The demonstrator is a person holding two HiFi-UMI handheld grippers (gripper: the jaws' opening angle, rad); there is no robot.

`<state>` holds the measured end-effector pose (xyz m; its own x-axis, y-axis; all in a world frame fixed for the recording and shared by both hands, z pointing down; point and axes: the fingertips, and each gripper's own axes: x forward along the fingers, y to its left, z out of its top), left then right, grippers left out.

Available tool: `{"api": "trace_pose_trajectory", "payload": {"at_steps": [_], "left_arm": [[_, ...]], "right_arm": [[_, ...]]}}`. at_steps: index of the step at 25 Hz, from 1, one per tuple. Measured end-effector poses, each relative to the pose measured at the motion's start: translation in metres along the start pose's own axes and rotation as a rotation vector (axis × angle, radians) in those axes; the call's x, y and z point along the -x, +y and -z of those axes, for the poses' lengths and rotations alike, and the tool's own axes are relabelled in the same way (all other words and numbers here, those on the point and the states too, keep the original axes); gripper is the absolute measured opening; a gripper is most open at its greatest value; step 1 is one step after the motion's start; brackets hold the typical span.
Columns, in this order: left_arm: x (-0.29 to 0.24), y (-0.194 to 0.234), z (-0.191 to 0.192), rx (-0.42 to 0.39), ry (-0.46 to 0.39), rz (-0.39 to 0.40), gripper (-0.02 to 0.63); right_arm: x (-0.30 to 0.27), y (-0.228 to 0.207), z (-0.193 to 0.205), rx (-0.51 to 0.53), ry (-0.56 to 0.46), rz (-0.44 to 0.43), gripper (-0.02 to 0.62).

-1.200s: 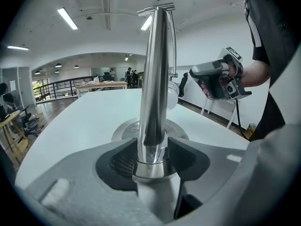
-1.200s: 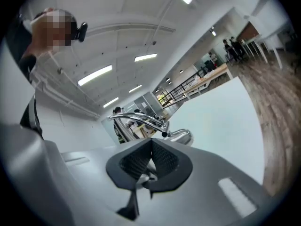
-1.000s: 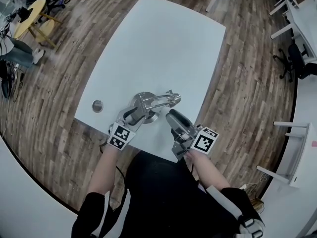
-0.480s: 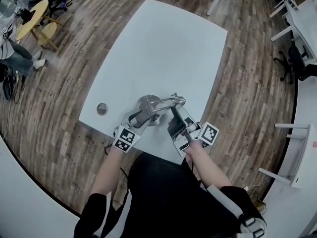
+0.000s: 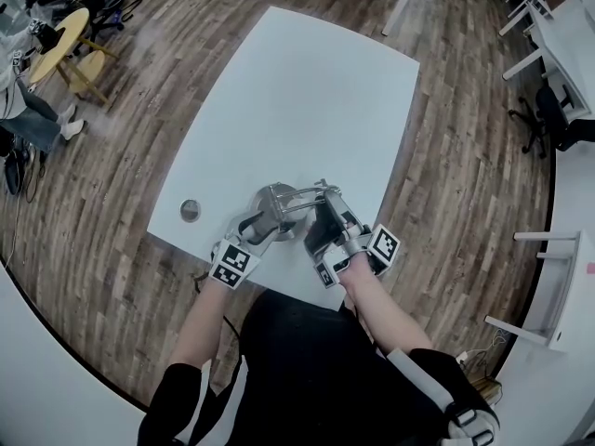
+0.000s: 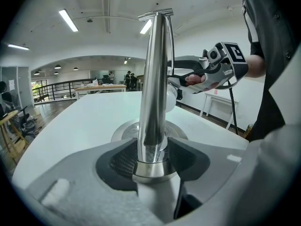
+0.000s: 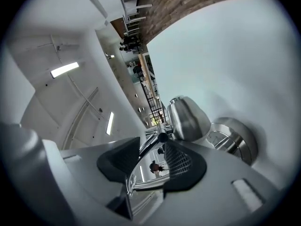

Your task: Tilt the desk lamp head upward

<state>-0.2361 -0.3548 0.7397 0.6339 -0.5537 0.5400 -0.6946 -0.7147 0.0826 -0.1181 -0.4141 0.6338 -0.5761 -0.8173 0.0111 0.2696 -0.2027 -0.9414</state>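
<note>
A chrome desk lamp stands near the front edge of the white table (image 5: 297,91), on a round base (image 5: 274,201). My left gripper (image 5: 256,223) is shut on its upright post (image 6: 153,102), low down, just above the base. My right gripper (image 5: 323,226) lies level and rolled onto its side at the lamp's thin arm (image 7: 141,173). Its jaws have just been closing, and both pads (image 7: 181,161) touch the arm beside the bell-shaped head (image 7: 188,119). In the left gripper view the right gripper (image 6: 188,79) reaches in from the right, above the head (image 6: 171,100).
A round metal grommet (image 5: 190,211) sits in the table left of the lamp. Wood floor surrounds the table. A yellow round table (image 5: 56,26) is at the far left, with white desks and an office chair (image 5: 553,119) at the right.
My right gripper moved left and up to the lamp's arm and rolled onto its side. Its jaws now sit around the arm. The left gripper stayed on the post.
</note>
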Motion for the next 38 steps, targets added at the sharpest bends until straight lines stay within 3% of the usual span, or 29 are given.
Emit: {"api": "trace_pose_trajectory", "payload": {"at_steps": [5,18,38], "left_arm": [[-0.001,0.0,0.001,0.0,0.001,-0.004,0.202],[-0.005,0.0,0.0,-0.004,-0.003,-0.002,0.201],[-0.005,0.004,0.005,-0.009,0.002,0.015,0.199]], "right_arm": [[-0.001,0.003,0.0,0.053,0.023,0.013,0.163],[0.001,0.045,-0.008,0.319,0.048,-0.032,0.142],[-0.009,0.143,0.033,0.929,0.15,-0.156,0.097]]}}
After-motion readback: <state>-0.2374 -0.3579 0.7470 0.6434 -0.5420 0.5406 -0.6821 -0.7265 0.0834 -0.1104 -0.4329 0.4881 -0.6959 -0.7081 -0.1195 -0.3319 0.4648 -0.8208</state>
